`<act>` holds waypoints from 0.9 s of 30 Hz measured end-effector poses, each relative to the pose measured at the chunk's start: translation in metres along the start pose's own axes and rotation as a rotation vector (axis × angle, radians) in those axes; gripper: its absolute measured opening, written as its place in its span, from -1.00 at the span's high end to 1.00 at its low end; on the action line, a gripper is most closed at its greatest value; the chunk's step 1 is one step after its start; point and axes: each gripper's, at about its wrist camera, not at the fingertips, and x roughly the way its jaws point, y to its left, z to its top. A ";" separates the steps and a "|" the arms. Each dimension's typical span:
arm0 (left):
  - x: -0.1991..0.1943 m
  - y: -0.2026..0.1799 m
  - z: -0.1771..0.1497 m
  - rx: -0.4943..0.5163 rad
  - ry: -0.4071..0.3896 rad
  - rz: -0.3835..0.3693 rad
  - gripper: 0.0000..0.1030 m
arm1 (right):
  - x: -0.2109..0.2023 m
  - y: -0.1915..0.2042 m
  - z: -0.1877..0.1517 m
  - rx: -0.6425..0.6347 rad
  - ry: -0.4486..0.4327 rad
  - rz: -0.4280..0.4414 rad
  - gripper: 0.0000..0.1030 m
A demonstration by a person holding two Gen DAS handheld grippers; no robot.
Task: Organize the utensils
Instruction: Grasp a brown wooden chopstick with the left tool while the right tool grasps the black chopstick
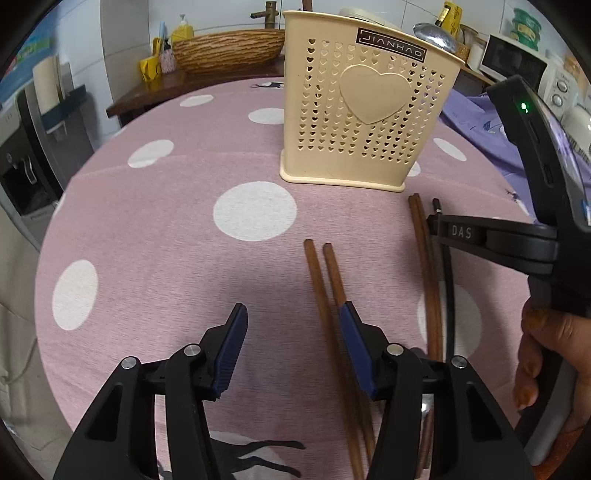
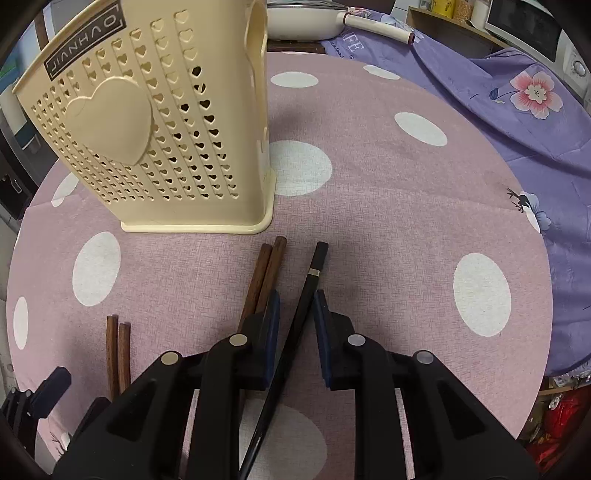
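- Right gripper [image 2: 295, 314], black with blue pads, is low over the table and its jaws stand apart on either side of a slim black chopstick with a metal ring [image 2: 309, 291]; a gap shows on both sides, so nothing is clamped yet.
- Left gripper [image 1: 291, 332] is spread wide and carries nothing; its right pad lies over one stick of a pair of brown wooden chopsticks [image 1: 325, 295], which rests on the pink cloth with white dots [image 1: 184, 221].
- Just beside the black chopstick, on its left in the right wrist view, a second pair of brown wooden chopsticks [image 2: 267, 269] lies flat, the two sticks touching.
- Behind them stands the cream plastic utensil holder with heart-shaped holes [image 1: 365, 110], upright, near the chopstick tips but apart from them.
- A rounded metal piece, perhaps a spoon or ladle [image 1: 436, 35], rises at the holder's rim; I cannot tell surely whether it sits inside or behind.
- My judgement: the task is at an early or middle point. At least five chopsticks are on the cloth, and the black one looks to be next.
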 end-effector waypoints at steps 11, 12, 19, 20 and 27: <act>0.012 -0.009 0.001 0.034 0.039 0.029 0.26 | 0.001 0.003 -0.002 -0.010 -0.012 -0.008 0.62; 0.012 -0.009 0.002 0.030 0.042 0.019 0.26 | 0.001 0.003 -0.002 -0.011 -0.012 -0.010 0.62; 0.024 -0.017 0.017 0.067 0.055 0.065 0.26 | 0.003 0.003 0.004 -0.022 0.010 -0.008 0.62; 0.025 -0.017 0.019 0.074 0.061 0.072 0.25 | 0.004 0.002 0.005 -0.019 0.013 -0.003 0.62; 0.030 -0.016 0.028 0.042 0.082 0.077 0.45 | 0.005 0.003 0.005 -0.011 -0.004 -0.011 0.64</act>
